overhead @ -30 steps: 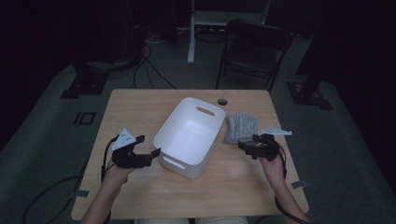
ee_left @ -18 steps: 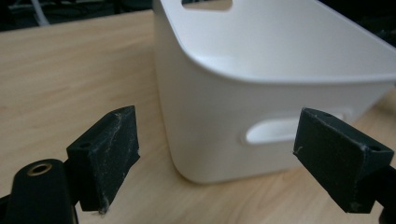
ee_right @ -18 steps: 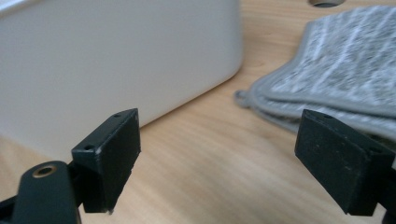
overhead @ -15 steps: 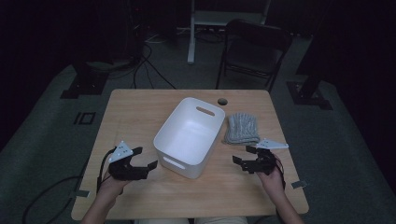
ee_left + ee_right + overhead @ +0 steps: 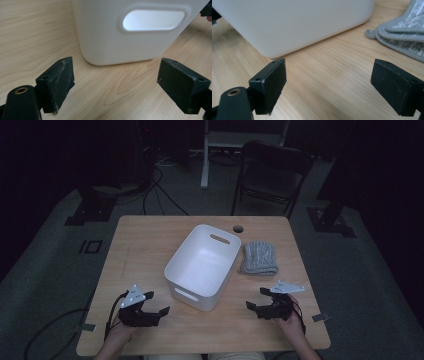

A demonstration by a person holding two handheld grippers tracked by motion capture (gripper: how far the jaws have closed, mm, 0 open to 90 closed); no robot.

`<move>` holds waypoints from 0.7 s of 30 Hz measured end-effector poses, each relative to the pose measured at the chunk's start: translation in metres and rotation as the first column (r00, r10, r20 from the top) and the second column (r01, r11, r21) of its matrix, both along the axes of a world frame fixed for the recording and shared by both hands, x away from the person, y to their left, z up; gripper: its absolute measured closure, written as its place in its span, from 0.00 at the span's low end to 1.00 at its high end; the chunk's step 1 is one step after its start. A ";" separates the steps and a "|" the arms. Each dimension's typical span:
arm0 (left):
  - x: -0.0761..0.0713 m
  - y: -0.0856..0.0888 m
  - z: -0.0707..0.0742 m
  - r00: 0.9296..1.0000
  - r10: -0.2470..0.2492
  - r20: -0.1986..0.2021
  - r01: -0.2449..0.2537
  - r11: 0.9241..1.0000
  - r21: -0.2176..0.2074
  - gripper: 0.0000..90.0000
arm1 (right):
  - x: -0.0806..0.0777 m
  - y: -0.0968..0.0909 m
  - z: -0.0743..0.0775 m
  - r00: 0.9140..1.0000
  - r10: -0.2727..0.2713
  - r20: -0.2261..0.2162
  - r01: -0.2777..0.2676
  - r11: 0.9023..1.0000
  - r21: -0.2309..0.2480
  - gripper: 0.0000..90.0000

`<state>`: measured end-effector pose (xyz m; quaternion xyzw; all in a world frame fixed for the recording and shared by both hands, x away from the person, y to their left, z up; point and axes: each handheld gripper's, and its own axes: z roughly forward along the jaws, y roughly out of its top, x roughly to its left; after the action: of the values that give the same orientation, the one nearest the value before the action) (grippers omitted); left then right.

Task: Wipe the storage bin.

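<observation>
The white plastic bin [image 5: 202, 265] is sitting near the middle of the wooden table [image 5: 145, 240], turned at a slant, and from the high view its inside is looking bare, nothing lying in it. An oval handle slot [image 5: 153, 20] is cut into the end wall facing me, and a second slot is showing on the far end wall.

I am holding my left gripper [image 5: 156, 312] just off the bin's near left corner, low over the table. Its jaws are standing wide apart with nothing between them, only bare wood, and they are pointing at the rounded bottom corner of the bin without touching it. I am holding my right gripper [image 5: 256, 304] off the bin's near right side, jaws likewise spread wide and gripping nothing, aimed along the bin's long wall.

A folded grey knitted cloth [image 5: 259, 258] is lying just beside the bin's right wall, apart from both grippers. In the right gripper view its bound edge and a small loop [image 5: 369, 33] are showing, though the cloth is blurred there, so I cannot tell its exact make.
</observation>
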<state>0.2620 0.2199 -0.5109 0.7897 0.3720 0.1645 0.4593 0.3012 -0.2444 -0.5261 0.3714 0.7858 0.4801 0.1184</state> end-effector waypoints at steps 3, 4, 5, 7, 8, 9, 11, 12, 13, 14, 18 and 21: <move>-0.001 0.001 -0.006 1.000 0.000 -0.008 0.000 1.000 0.012 0.16 | -0.003 -0.002 -0.007 1.000 -0.008 0.007 0.008 1.000 -0.014 0.14; -0.001 0.002 -0.008 1.000 0.000 -0.008 0.000 1.000 0.023 0.16 | -0.004 -0.003 -0.009 1.000 -0.012 0.009 0.012 1.000 -0.020 0.14; -0.001 0.002 -0.010 1.000 -0.001 -0.005 0.002 1.000 0.031 0.16 | -0.004 -0.004 -0.012 1.000 -0.014 0.010 0.015 1.000 -0.022 0.14; -0.001 0.002 -0.015 1.000 -0.001 -0.005 0.002 0.998 0.067 0.16 | -0.004 -0.004 -0.018 1.000 -0.011 0.006 0.012 1.000 -0.019 0.14; 0.000 0.002 -0.018 1.000 0.004 -0.014 -0.003 0.996 0.084 0.16 | -0.004 -0.003 -0.021 1.000 -0.011 0.008 0.012 1.000 -0.029 0.14; 0.000 0.002 -0.020 1.000 -0.001 -0.012 0.002 0.995 0.097 0.16 | -0.004 -0.002 -0.023 1.000 -0.004 0.013 0.004 0.999 -0.035 0.14; 0.000 0.001 -0.023 1.000 0.003 -0.023 0.000 0.994 0.105 0.16 | -0.005 0.001 -0.026 1.000 0.003 0.025 -0.001 0.998 -0.064 0.14; 0.001 0.001 -0.025 1.000 0.005 -0.026 -0.002 0.994 0.113 0.16 | -0.005 0.002 -0.027 1.000 0.010 0.027 -0.009 0.998 -0.067 0.14; 0.001 0.001 -0.026 1.000 0.012 -0.025 -0.009 0.993 0.114 0.16 | -0.005 0.004 -0.029 1.000 0.018 0.021 -0.017 0.998 -0.066 0.14; 0.001 0.001 -0.027 1.000 0.012 -0.026 -0.009 0.993 0.118 0.16 | -0.006 0.006 -0.030 0.999 0.024 0.025 -0.022 0.996 -0.083 0.14; 0.004 0.001 -0.032 0.999 0.026 -0.043 -0.019 0.990 0.142 0.16 | -0.005 0.012 -0.034 0.998 0.050 0.031 -0.046 0.992 -0.115 0.14; 0.006 0.001 -0.036 0.999 0.025 -0.049 -0.016 0.985 0.170 0.16 | -0.003 0.016 -0.036 0.997 0.066 0.027 -0.062 0.989 -0.134 0.14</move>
<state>0.2678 0.2211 -0.5471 0.8258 0.3764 0.1803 0.3793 0.2983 -0.2287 -0.5622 0.3298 0.8255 0.4361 0.1397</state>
